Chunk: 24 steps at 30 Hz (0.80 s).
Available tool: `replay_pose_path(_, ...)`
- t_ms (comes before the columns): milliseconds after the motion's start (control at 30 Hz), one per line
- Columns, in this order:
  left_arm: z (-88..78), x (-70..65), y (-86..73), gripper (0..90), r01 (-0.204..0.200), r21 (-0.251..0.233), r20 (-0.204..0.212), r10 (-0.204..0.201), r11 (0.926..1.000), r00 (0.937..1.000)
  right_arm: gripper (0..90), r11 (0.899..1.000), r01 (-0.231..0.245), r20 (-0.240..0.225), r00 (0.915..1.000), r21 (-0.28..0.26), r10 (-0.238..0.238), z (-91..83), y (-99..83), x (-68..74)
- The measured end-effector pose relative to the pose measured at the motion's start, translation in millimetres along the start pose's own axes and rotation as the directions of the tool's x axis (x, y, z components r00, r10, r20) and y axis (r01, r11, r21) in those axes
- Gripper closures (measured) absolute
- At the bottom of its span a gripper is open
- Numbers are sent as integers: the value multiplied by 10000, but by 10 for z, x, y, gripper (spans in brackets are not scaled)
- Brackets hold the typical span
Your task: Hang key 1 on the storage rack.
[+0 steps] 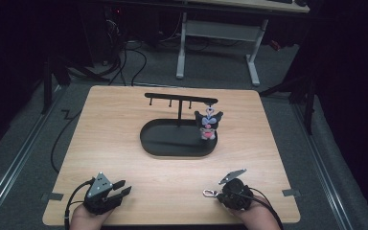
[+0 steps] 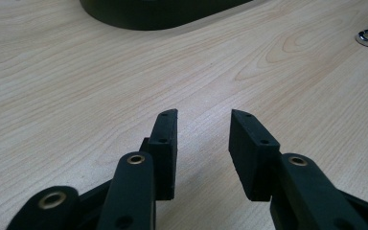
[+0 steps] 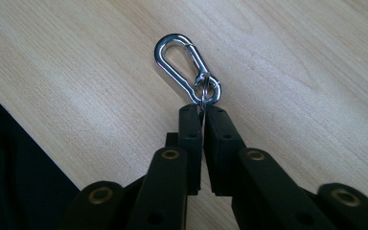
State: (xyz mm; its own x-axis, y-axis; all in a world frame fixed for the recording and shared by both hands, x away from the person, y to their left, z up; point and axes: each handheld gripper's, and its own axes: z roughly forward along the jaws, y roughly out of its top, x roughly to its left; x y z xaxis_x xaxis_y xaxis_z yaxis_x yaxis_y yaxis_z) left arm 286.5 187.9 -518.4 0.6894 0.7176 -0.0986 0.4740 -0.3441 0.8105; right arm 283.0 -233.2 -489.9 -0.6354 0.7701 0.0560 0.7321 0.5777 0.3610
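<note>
1. Light wooden table [image 1: 124, 134] on grey carpet in a dark room; a white-legged desk stands beyond its far edge.
2. Black oval tray with a T-shaped hook rack [image 1: 178, 139] sits at the table's centre; a black-and-white plush charm [image 1: 208, 125] hangs at the rack's right end.
3. Right tongs [image 3: 202, 111], near the near right corner, are pressed together on the small split ring of a silver metal carabiner clip [image 3: 184, 67], which lies on the table.
4. Left tongs [image 2: 203, 136], near the near left corner, stand spread with nothing between them.
</note>
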Motion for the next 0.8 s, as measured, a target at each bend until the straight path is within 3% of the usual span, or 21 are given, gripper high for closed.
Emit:
replay_pose_path(333, 6, 0, 0, 637, -136, 8, 72, 136, 9999, 9999, 889, 9903, 310, -119, 9995, 1355, -297, -25, 197, -47)
replay_pose_path(800, -1, 7, 1, 613, -194, -245, 135, 198, 9995, 9997, 890, 9889, 297, -191, 9994, 1459, -272, -378, 564, -116)
